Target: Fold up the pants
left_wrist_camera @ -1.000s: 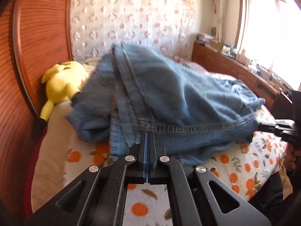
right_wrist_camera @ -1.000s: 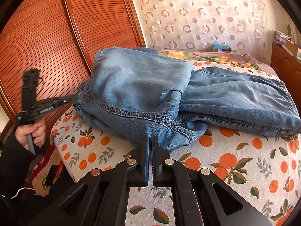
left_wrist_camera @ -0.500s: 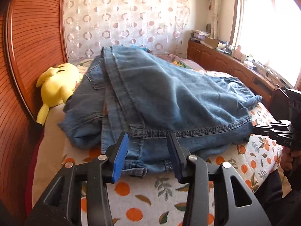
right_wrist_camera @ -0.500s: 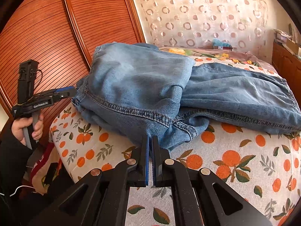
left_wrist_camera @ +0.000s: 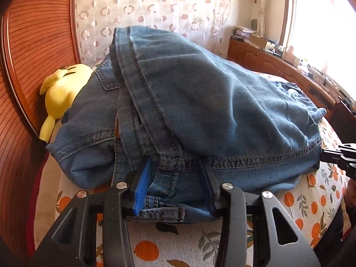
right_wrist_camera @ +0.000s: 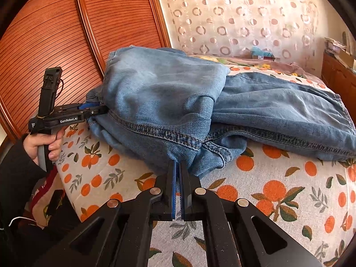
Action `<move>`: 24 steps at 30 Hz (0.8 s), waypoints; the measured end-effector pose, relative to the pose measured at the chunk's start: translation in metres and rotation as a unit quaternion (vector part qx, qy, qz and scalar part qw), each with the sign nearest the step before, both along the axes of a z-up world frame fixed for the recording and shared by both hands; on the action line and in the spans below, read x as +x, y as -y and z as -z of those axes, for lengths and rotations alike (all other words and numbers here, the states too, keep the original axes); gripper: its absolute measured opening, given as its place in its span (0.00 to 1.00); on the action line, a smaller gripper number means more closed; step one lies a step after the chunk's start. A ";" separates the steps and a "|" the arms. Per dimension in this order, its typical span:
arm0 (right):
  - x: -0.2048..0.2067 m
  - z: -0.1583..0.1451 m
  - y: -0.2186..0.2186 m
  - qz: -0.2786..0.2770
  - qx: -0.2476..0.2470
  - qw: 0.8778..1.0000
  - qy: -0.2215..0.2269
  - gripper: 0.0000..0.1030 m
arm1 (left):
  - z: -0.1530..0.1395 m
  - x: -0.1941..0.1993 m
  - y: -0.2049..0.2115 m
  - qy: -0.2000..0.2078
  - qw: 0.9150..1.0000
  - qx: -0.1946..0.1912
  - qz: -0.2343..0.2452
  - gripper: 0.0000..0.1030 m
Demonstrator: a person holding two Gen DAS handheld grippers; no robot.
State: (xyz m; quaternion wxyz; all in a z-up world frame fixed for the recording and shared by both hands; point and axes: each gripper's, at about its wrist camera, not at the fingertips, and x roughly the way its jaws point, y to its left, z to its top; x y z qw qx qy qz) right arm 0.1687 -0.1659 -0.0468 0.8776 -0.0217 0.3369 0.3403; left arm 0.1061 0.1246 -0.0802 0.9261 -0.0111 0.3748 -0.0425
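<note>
Plush toy (left_wrist_camera: 60,89) sits at the bed's left edge, touching the jeans. Jeans (right_wrist_camera: 169,102) lie folded over at the near edge of the bed (right_wrist_camera: 278,191) — legs trailing toward its right side. Left tool (left_wrist_camera: 175,184) has just been closing, jaws apart around the waistband, denim between them, likely to regrip that corner. Right tool (right_wrist_camera: 178,173) — jaws together, clamped on the hem at the near edge, probably anchoring the fold.
</note>
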 end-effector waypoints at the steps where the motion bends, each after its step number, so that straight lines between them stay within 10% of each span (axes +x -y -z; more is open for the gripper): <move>1: 0.001 0.000 0.001 0.001 0.001 1.000 -0.001 0.02 | 0.000 0.000 0.001 -0.003 1.000 -0.001 0.006 0.27; 24: -0.017 -0.012 0.000 -0.019 0.015 1.000 0.000 0.02 | -0.038 -0.064 -0.027 0.046 0.998 -0.029 -0.020 0.20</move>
